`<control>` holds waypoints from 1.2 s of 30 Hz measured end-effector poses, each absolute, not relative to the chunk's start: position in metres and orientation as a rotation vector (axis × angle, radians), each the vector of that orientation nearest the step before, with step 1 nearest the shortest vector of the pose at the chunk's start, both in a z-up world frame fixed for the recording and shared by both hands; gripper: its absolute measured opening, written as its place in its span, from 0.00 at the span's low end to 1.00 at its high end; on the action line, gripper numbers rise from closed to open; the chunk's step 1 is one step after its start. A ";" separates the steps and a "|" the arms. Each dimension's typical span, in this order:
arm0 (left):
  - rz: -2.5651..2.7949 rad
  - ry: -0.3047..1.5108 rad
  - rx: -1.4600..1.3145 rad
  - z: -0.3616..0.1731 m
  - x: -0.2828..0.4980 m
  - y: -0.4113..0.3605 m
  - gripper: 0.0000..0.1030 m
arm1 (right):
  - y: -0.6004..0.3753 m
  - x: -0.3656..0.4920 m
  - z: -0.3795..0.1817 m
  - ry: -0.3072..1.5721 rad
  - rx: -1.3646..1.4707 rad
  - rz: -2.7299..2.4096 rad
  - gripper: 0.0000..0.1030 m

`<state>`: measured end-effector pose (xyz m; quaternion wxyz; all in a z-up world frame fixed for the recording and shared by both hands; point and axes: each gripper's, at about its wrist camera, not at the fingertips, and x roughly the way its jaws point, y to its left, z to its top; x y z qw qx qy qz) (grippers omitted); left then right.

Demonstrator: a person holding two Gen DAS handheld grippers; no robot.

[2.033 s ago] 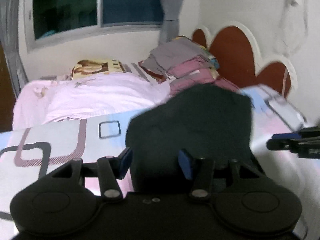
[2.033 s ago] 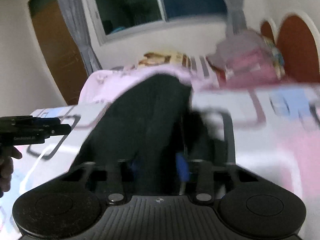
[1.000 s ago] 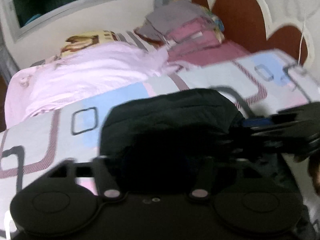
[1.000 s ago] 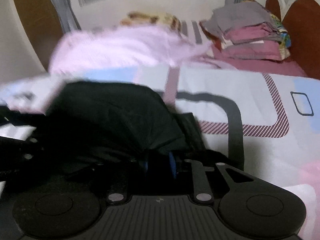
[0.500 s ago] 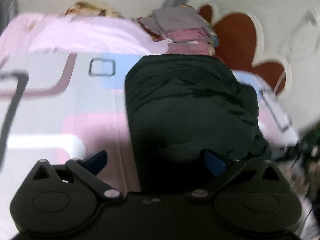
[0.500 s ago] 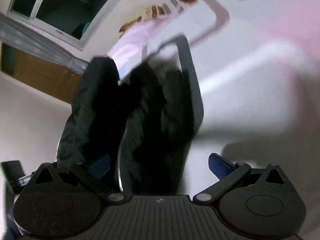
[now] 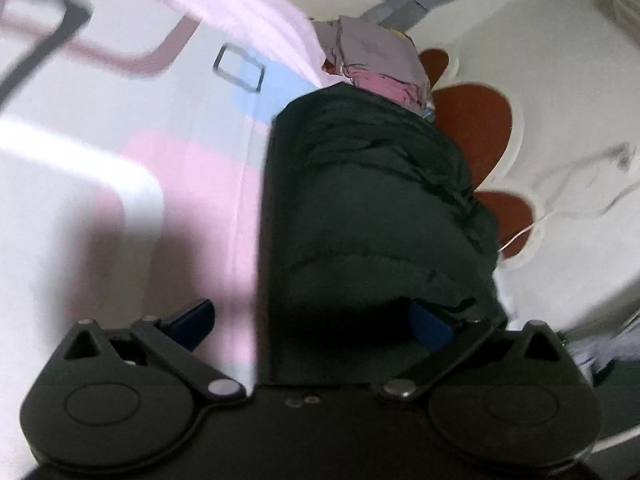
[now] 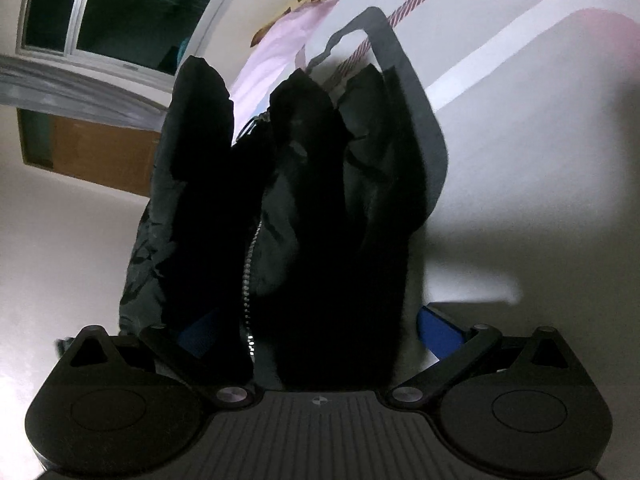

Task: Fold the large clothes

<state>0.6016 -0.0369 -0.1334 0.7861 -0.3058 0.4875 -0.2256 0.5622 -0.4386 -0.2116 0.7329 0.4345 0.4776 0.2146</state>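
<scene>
A black padded jacket [image 7: 372, 200] lies folded into a thick bundle on the patterned bedsheet [image 7: 120, 152]. My left gripper [image 7: 312, 320] is open, its jaws spread wide on either side of the bundle's near end; the right blue pad [image 7: 430, 328] sits just under the jacket's edge. In the right wrist view the jacket [image 8: 304, 200] shows its folded layers and zipper end-on. My right gripper [image 8: 316, 332] is open too, jaws wide around that end, not clamping it.
A pile of folded grey and pink clothes [image 7: 376, 60] sits behind the jacket by the red and white headboard [image 7: 472, 120]. A pink blanket [image 7: 240, 12] lies across the bed's far side. A window [image 8: 112, 12] and a wooden door [image 8: 100, 152] show in the right wrist view.
Both grippers were shut on the jacket a second ago and have opened wide. The jacket has been laid down as a folded bundle, and both views have tilted.
</scene>
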 end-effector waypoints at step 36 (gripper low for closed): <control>-0.746 0.928 -0.721 -0.117 0.558 0.128 1.00 | -0.150 0.545 -0.114 0.965 0.657 0.774 0.86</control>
